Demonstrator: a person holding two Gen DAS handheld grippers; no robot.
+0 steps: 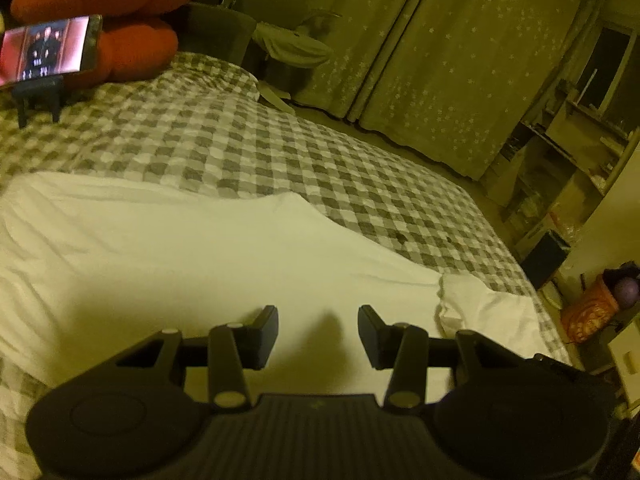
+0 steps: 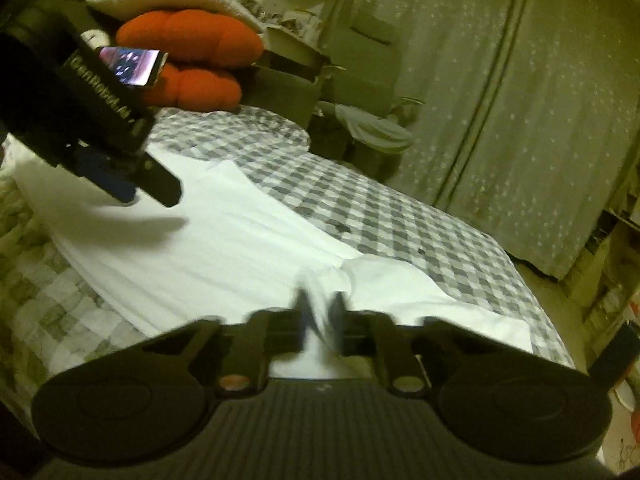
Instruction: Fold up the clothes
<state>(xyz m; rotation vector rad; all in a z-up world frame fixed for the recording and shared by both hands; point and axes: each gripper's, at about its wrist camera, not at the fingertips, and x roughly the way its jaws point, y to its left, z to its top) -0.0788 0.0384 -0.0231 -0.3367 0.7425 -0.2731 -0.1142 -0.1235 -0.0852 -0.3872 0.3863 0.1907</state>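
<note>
A white garment [image 1: 180, 256] lies spread flat across the checked bedspread [image 1: 280, 148]. My left gripper [image 1: 318, 334] hovers just above its near part, jaws open with nothing between them. In the right wrist view the same white garment [image 2: 208, 248] shows, and my right gripper [image 2: 320, 312] is shut on a bunched fold of its cloth near the right-hand edge. The left gripper [image 2: 148, 184] appears there too, at the upper left, above the garment.
Red cushions [image 1: 104, 12] and a lit phone on a small stand [image 1: 44, 52] sit at the head of the bed. Star-patterned curtains [image 1: 460, 60] hang beyond the bed's far side. Shelves [image 1: 568, 148] and an orange container [image 1: 588, 308] stand on the right.
</note>
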